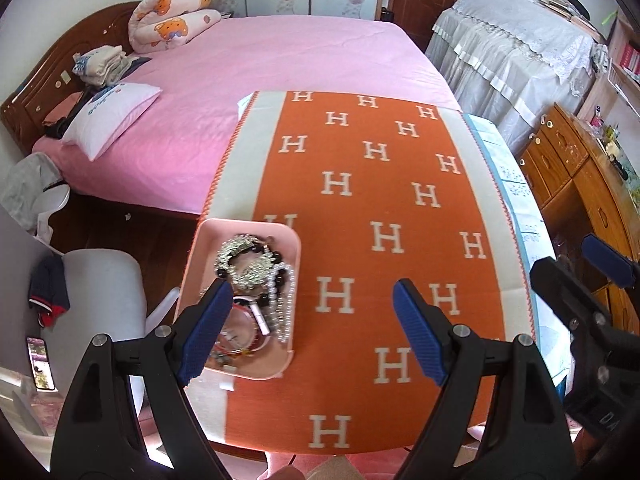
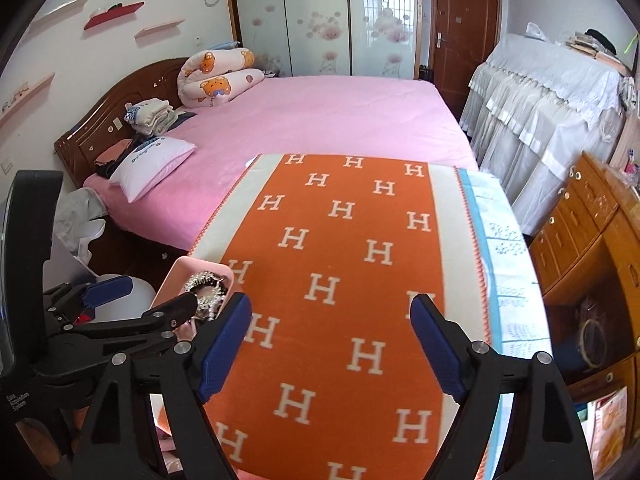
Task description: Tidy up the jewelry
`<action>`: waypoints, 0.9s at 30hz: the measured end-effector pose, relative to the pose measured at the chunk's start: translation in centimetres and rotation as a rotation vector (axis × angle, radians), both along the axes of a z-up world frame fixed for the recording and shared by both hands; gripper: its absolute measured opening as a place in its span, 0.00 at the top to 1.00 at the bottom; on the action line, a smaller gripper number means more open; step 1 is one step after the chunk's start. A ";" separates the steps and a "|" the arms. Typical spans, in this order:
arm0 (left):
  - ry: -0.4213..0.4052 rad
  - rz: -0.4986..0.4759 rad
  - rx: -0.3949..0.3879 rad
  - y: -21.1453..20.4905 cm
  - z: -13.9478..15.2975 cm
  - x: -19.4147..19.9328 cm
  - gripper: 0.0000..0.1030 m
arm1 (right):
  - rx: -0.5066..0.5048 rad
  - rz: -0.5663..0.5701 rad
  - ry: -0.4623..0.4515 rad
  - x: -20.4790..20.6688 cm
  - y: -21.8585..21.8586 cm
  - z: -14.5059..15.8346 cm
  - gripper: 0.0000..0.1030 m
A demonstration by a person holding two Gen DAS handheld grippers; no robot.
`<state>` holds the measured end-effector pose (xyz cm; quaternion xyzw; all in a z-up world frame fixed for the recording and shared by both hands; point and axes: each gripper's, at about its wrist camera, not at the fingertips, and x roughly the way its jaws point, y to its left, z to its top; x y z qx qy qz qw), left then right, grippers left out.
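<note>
A pink tray [image 1: 200, 248] sits at the left edge of the table on an orange cloth with white H letters [image 1: 380, 200]. It holds a tangle of jewelry [image 1: 256, 276]: silver chains, dark beads, a pearl strand and a red bangle. My left gripper [image 1: 316, 328] is open and empty above the cloth, its left finger over the tray. The right gripper [image 2: 332, 344] is open and empty above the cloth, right of the tray [image 2: 180, 276]. In the right wrist view the left gripper [image 2: 108, 300] partly hides the tray.
A bed with a pink sheet [image 1: 260, 64] lies beyond the table. A wooden cabinet [image 1: 580, 184] stands at the right. A white chair [image 1: 108, 280] and a phone [image 1: 40, 364] are at the left. The right gripper also shows at the right of the left wrist view [image 1: 592, 280].
</note>
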<state>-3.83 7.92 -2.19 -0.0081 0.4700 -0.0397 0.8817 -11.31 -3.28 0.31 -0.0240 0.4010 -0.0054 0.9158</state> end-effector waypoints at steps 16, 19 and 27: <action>-0.015 -0.057 0.045 -3.5 0.5 -0.8 0.22 | 0.044 -0.027 0.044 -0.6 -3.1 -0.8 0.19; -0.009 -0.063 0.047 -3.7 0.4 -0.7 0.22 | 0.051 -0.030 0.048 -0.6 -3.3 -1.1 0.19; -0.012 -0.065 0.056 -3.8 0.2 -0.8 0.22 | 0.059 -0.033 0.052 -0.4 -3.5 -1.3 0.19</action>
